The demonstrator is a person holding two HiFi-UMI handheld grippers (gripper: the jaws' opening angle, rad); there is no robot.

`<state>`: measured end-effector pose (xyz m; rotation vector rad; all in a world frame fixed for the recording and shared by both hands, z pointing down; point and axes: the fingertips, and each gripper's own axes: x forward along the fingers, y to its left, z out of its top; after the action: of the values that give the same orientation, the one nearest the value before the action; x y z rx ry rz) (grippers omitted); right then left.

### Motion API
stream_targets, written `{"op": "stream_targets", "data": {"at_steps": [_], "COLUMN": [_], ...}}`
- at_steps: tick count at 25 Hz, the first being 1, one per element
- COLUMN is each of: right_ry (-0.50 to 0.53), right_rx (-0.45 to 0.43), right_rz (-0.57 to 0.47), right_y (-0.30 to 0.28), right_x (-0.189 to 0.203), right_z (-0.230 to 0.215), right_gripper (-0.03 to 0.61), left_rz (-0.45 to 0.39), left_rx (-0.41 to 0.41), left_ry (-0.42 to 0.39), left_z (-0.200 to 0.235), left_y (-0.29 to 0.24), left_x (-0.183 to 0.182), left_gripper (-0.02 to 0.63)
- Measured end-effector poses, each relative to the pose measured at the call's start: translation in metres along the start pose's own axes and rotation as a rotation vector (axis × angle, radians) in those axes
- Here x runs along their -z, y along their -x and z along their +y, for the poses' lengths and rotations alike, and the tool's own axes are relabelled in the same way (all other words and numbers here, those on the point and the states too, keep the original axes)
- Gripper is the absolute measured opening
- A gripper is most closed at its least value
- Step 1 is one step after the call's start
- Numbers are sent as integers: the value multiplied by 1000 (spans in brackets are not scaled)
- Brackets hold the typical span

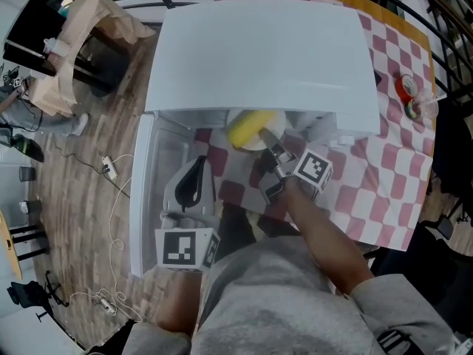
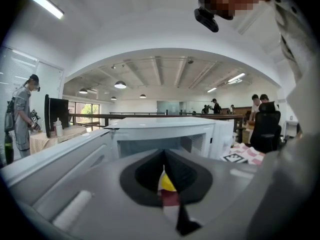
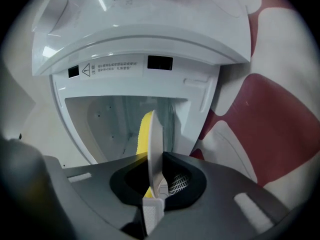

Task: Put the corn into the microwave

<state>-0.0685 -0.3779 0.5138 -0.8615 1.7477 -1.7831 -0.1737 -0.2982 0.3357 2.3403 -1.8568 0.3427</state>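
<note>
Checkered cloth covers the table under a white microwave. Right gripper pinches a plate rim, holding the corn at the open mouth. Left gripper, jaws together on nothing, sits near the door.

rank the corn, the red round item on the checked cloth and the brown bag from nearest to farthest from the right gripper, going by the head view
1. corn: just ahead of the right gripper, on the plate it holds.
2. red round item: off to the right, on the checked cloth.
3. brown bag: far upper left, off the table.

Microwave open, door swung aside
</note>
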Motion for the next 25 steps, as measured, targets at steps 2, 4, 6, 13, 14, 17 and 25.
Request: {"op": "stream_targets", "data": {"at_steps": [2,4,6,13,14,17,25], "right_ry": [-16,-24,-33,-24,-7,56,409], "right_rx": [14,-1,-8,4,7,33,-2], "right_rz": [-15,-26,-32,-32,-25,-1,120], "right_y": [-2,-6,-9,-15,-16,-16,-15], "right_x": [0,-1,-1,2,3,4,15], "right_z": [-4,-3,-4,-8,-8,-8,10], "right_gripper": [32,32,31,34,35,50,219], "left_rz": [2,3,7,11,12,14,23], "left_rx": [6,12,20,58,61,63,60], "left_ry": [1,3,-1,-10,-13,-19,-20], "left_z": [3,5,7,11,11,13,18], "left_y": [0,1,0,-3,-2,-2,-3], "left_x": [1,2,2,2,2,2,4], "left_gripper": [9,9,9,9,9,9,9]}}
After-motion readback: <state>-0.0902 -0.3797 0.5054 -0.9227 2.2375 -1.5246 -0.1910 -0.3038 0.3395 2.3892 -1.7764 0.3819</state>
